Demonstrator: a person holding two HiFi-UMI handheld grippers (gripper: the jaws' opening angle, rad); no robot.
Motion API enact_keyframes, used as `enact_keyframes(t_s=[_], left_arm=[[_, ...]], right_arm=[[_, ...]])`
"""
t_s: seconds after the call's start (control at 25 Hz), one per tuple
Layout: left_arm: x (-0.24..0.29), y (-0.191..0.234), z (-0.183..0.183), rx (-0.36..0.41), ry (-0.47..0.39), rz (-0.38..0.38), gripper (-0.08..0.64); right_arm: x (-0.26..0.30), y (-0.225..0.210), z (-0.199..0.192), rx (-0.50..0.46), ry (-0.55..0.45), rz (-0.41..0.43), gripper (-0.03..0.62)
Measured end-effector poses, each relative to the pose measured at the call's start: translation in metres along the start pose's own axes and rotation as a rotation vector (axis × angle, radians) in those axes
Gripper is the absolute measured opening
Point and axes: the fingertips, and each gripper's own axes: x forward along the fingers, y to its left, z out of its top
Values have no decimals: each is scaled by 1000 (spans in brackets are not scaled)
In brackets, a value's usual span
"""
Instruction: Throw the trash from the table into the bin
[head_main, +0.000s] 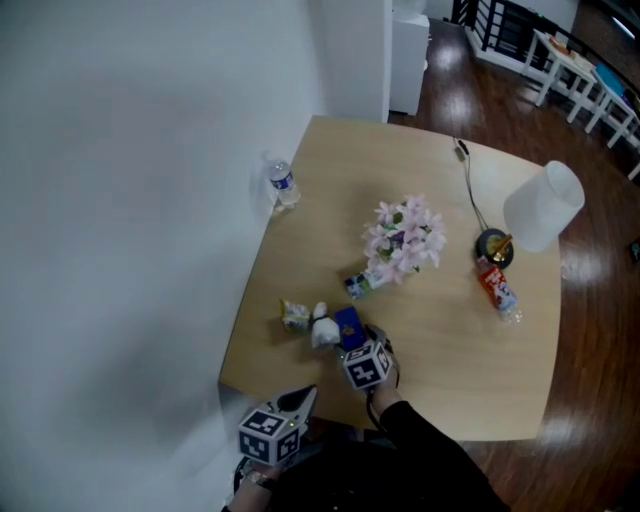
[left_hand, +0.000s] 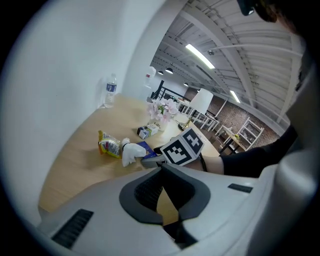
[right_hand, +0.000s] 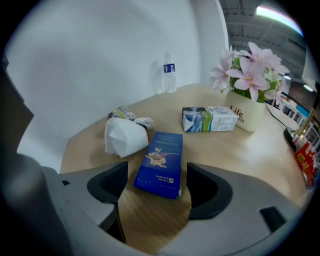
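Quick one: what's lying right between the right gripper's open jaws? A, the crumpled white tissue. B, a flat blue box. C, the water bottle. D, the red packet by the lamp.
B: in the right gripper view, the near end of the blue box lies flat on the table between the spread jaws of the right gripper, whose pads do not touch it.

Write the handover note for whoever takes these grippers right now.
Left gripper: jaws shut, empty.
Right gripper: jaws open around the blue box, not gripping it.
On the table: white paper wad, yellow wrapper, small carton by the flower pot.
Bin not in view.
Done: nothing that shows.
Left: grip the box, bin it, then the rest.
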Motion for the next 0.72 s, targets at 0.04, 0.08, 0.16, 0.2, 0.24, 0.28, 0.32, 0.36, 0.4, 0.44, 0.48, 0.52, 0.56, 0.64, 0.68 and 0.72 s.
enact_keyframes(t_s=[0.04, 0.08, 0.16, 0.2, 0.24, 0.28, 0.32, 0.36, 0.4, 0.44, 0.48, 0.52, 0.56, 0.64, 0.68, 0.72], left_arm=[[-1, 1, -1, -4, 0, 7, 0], [-2, 2, -1, -8, 0, 14, 0], [-5, 2, -2, -14, -3, 24, 0], [-7, 3, -2, -16, -6, 29, 0], [-8, 4, -2, -17, -9, 34, 0], [-10, 4, -2, -18, -11, 37, 0], [-11, 5, -3, -18, -13, 39, 0], [-11, 5, -3, -18, -17, 39, 0], [-12, 5, -3, -16, -20, 38, 0], [-12, 5, -2, -13, -25, 35, 0], [-13, 4, 0, -9, -30, 31, 0], [-13, 4, 2, -3, -35, 25, 0], [-13, 3, 4, 5, -39, 18, 0], [-12, 0, 7, 28, -44, -2, 0], [-11, -2, 9, 45, -45, -14, 0], [-9, -5, 10, 65, -46, -28, 0]], right_arm=[[2, 0, 0, -7, 0, -7, 377], [2, -2, 0, -8, -1, -18, 376], [0, -6, 1, 1, -4, -46, 346], [-2, -9, 1, 7, -4, -55, 310], [-2, -11, 1, 12, -3, -57, 304], [-2, -12, 1, 15, -1, -56, 295], [-1, -13, -1, 19, 4, -53, 291], [-1, -14, -3, 25, 12, -49, 290], [-3, -15, -5, 29, 20, -42, 289], [-7, -15, -5, 27, 22, -34, 287], [-13, -14, -4, 22, 18, -25, 287], [-21, -14, -4, 21, 14, -17, 285], [-31, -13, -5, 26, 10, -6, 285], [-57, -10, -5, 42, -10, 27, 285], [-72, -8, -7, 51, -22, 39, 285], [-88, -7, -9, 61, -35, 49, 285]])
